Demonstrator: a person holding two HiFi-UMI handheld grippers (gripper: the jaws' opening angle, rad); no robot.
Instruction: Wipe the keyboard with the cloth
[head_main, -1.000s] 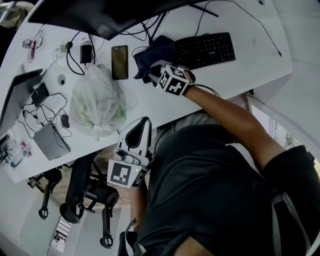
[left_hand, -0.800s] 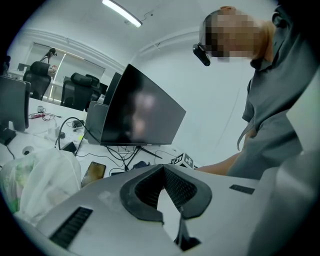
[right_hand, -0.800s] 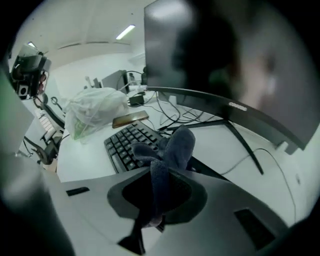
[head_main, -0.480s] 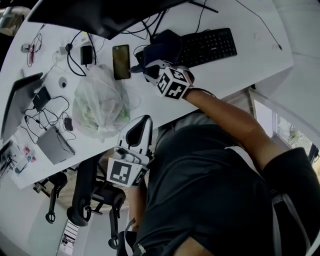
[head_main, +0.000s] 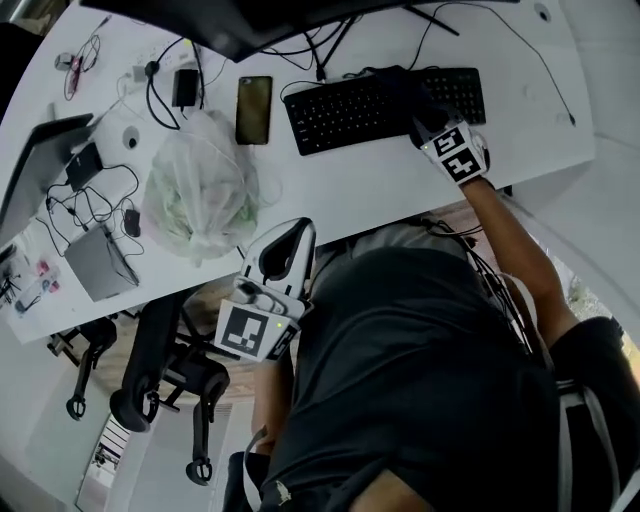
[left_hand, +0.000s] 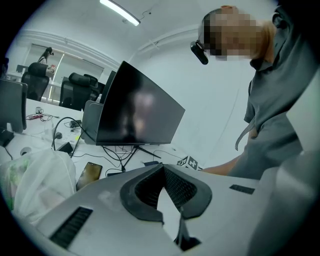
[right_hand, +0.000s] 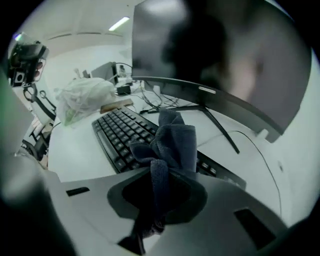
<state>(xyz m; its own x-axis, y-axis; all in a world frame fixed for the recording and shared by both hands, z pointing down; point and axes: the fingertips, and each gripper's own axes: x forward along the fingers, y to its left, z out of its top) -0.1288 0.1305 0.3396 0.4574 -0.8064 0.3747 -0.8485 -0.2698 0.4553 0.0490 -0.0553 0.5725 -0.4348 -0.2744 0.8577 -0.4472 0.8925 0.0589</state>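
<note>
A black keyboard (head_main: 350, 108) lies on the white desk (head_main: 380, 180), in front of the monitor. My right gripper (head_main: 422, 112) is over the keyboard's right part, shut on a dark blue cloth (head_main: 403, 88) that rests on the keys. In the right gripper view the cloth (right_hand: 172, 137) bunches up out of the jaws of the right gripper (right_hand: 159, 182), and the keyboard (right_hand: 117, 130) runs off to the left behind it. My left gripper (head_main: 288, 238) hangs by the desk's near edge, away from the keyboard. Its jaws (left_hand: 162, 170) meet at the tips with nothing between them.
A clear plastic bag (head_main: 200, 190) bulges on the desk left of the keyboard, with a phone (head_main: 253, 110) beside it. A dark monitor (head_main: 250, 25) stands at the back. Cables, a charger and a grey box (head_main: 97, 270) crowd the left side. An office chair (head_main: 150, 370) stands below the desk edge.
My right gripper has carried the cloth from the keyboard's left end across to its right part. The left gripper has stayed by the desk edge.
</note>
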